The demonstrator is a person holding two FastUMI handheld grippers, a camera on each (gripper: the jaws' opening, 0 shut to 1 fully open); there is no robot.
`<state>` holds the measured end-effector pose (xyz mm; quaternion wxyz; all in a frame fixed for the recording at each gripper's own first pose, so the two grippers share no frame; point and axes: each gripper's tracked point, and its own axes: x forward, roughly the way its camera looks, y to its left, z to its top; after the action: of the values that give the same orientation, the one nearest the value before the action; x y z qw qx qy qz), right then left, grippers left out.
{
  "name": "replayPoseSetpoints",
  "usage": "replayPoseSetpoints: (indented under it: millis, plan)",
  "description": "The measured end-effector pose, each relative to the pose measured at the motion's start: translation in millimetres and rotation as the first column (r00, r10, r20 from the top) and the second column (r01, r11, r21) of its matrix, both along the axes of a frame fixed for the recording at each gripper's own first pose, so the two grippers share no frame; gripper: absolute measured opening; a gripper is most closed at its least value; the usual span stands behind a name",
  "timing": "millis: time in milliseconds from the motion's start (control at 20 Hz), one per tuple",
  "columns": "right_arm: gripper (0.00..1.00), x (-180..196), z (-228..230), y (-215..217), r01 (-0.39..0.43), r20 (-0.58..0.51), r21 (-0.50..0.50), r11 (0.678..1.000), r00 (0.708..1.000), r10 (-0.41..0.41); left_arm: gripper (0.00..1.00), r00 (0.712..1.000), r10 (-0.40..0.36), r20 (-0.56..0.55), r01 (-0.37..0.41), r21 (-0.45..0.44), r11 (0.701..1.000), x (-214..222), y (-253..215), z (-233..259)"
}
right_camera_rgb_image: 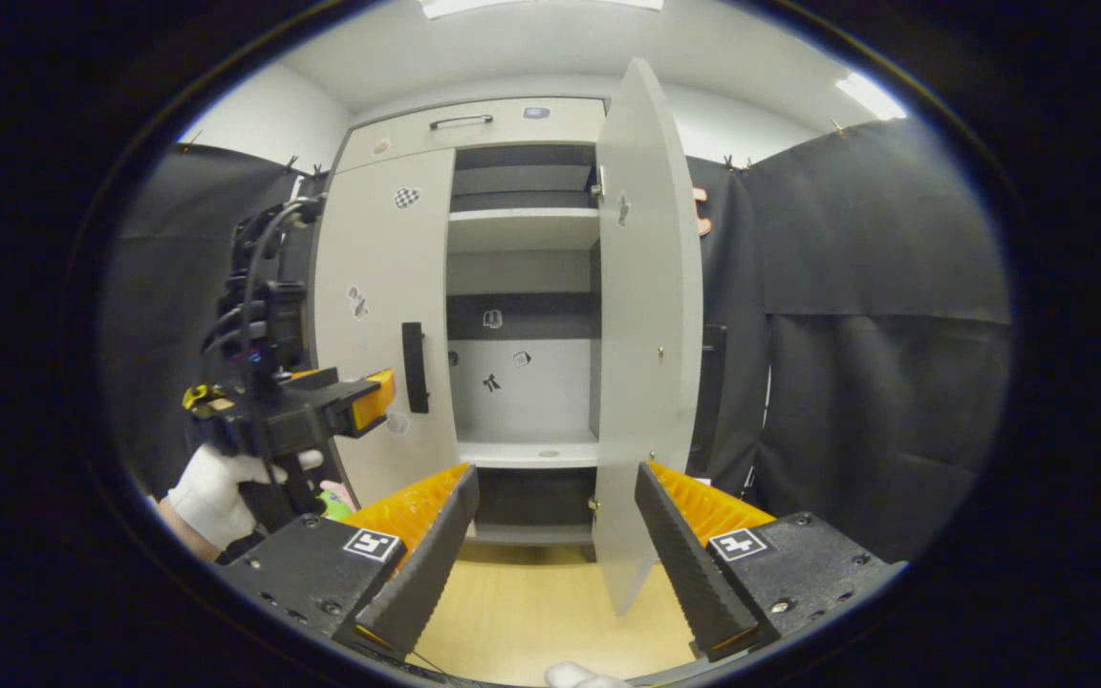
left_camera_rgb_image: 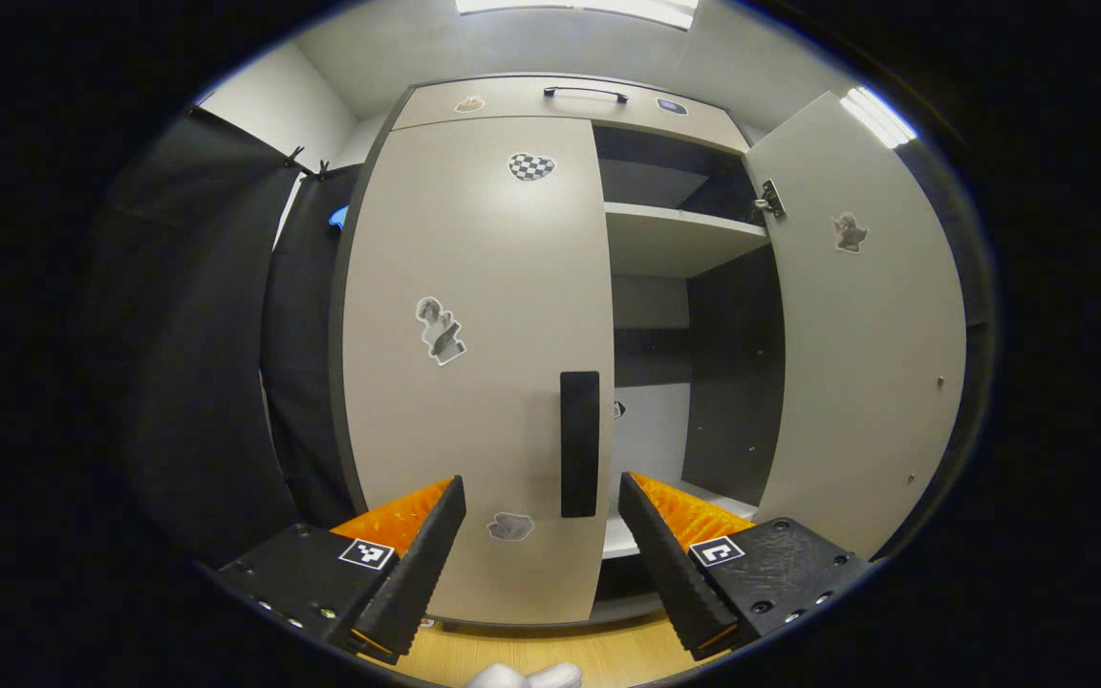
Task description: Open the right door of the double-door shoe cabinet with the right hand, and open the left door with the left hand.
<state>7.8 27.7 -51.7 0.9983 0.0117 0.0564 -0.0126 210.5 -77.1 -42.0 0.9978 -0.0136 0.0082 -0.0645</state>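
The grey shoe cabinet's left door [left_camera_rgb_image: 474, 363] is closed, with a dark vertical handle [left_camera_rgb_image: 579, 444] near its inner edge. My left gripper [left_camera_rgb_image: 541, 497] is open in front of that handle, apart from it. The right door [left_camera_rgb_image: 861, 344] stands swung wide, baring shelves [left_camera_rgb_image: 675, 239]. In the right gripper view the right door [right_camera_rgb_image: 651, 315] shows edge-on, and my right gripper [right_camera_rgb_image: 558, 487] is open just before its lower edge, holding nothing. The left gripper [right_camera_rgb_image: 374, 397], held by a gloved hand [right_camera_rgb_image: 216, 492], hovers near the left door's handle [right_camera_rgb_image: 414, 368].
A top drawer with a bar handle [left_camera_rgb_image: 585, 93] sits above the doors. Black cloth walls [right_camera_rgb_image: 875, 315] flank the cabinet on both sides. Light wooden floor [right_camera_rgb_image: 531, 612] lies below. Small stickers dot the doors and the cabinet's back panel.
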Motion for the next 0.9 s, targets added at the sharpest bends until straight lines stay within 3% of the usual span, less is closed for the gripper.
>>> replayPoseSetpoints:
  millis: [350,750,850,900]
  plan:
    - [1.0,-3.3,-9.3,-1.2,0.036,-0.035,-0.005,0.999,0.999,-0.036,0.96,1.0,0.025,-0.008,-0.026,-0.008,1.0,56.9,-20.1,-8.9]
    - [1.0,-6.0,-19.7,-5.5,0.034,-0.061,-0.02,0.999,0.998,-0.036,0.96,0.998,0.057,-0.038,-0.056,0.02,0.998,88.4,-27.2,-23.7]
    - [1.0,-5.4,-19.6,-4.9,0.032,-0.059,-0.016,0.999,0.998,-0.033,0.91,0.997,0.067,-0.042,-0.067,0.012,0.998,91.4,-23.6,-24.1]
    - [1.0,-5.3,-19.8,-4.8,0.03,-0.058,-0.016,0.999,0.998,-0.031,0.8,0.997,0.063,-0.045,-0.063,0.005,0.998,91.8,-23.5,-24.8]
